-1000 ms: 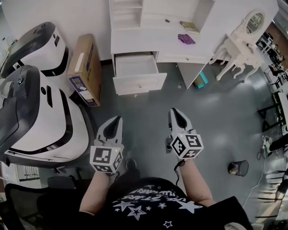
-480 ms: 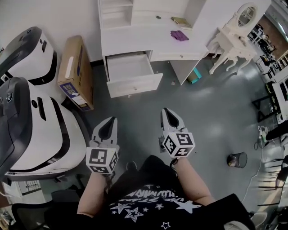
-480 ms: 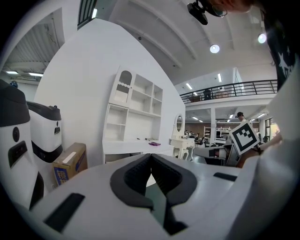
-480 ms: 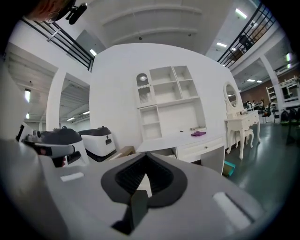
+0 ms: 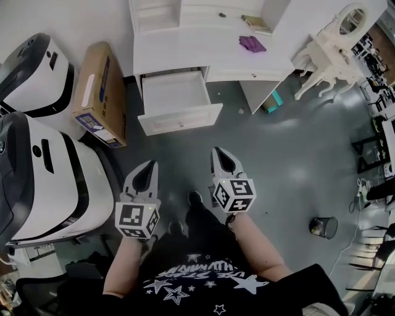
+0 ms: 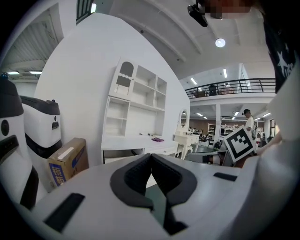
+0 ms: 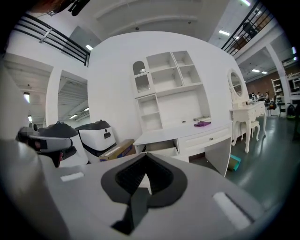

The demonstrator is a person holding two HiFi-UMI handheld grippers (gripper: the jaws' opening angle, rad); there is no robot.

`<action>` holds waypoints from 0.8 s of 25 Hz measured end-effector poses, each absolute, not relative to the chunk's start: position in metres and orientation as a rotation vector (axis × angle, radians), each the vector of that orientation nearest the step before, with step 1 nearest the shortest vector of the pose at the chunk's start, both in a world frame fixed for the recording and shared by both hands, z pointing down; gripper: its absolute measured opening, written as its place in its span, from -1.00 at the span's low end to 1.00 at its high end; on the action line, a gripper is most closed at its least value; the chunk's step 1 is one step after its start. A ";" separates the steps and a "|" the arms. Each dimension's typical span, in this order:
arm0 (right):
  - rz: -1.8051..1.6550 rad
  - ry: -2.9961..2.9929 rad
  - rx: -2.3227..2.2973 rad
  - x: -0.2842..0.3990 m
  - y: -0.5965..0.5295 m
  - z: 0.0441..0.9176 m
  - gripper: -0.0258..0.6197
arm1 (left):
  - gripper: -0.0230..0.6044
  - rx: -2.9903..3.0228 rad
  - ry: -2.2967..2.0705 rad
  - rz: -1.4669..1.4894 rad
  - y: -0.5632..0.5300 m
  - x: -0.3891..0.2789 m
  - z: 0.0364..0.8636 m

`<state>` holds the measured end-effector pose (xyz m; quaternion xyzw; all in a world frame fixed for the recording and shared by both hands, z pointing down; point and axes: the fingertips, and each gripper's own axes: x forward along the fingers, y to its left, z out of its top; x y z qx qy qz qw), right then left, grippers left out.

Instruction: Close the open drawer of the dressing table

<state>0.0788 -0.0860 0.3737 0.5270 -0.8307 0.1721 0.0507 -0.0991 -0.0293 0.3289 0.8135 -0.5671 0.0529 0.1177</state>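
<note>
Down low in front of the person, the left gripper (image 5: 152, 166) and the right gripper (image 5: 216, 152) are held side by side over the grey floor (image 5: 290, 166). Both point toward the dressing table (image 5: 210, 58). The left gripper's jaws are pressed together at the tips, and nothing is between them. The right gripper's jaws are pressed together too, and they hold nothing. Each gripper has a cube with black and white squares at the back, near the person's hand. The drawer (image 5: 176, 92) is up ahead of the grippers and well apart from them, with floor in between. It is on the left side of the dressing table, pulled far out, and it is white inside. Its front has a tiny knob and faces the grippers. On top of the dressing table lies a purple thing (image 5: 252, 43). A brown cardboard box (image 5: 99, 92) leans just beside the table on the left. Farther left stand two big white machines (image 5: 49, 179) with dark parts. Off to the right is a small white table (image 5: 321, 58) with curvy legs and an oval mirror (image 5: 350, 17). A small dark bin (image 5: 322, 227) sits on the floor at the right.
</note>
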 end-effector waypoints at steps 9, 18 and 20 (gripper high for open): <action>0.447 -2.598 1.368 0.065 -0.160 0.401 -0.91 | -0.90 2.319 -1.725 0.179 -0.110 -0.079 0.354; 0.518 -2.520 1.411 0.053 -0.208 0.459 -0.89 | -0.90 2.195 -1.925 0.208 -0.144 -0.110 0.389; 0.552 -2.485 1.426 0.055 -0.212 0.474 -0.82 | -0.90 2.191 -1.946 0.212 -0.151 -0.114 0.397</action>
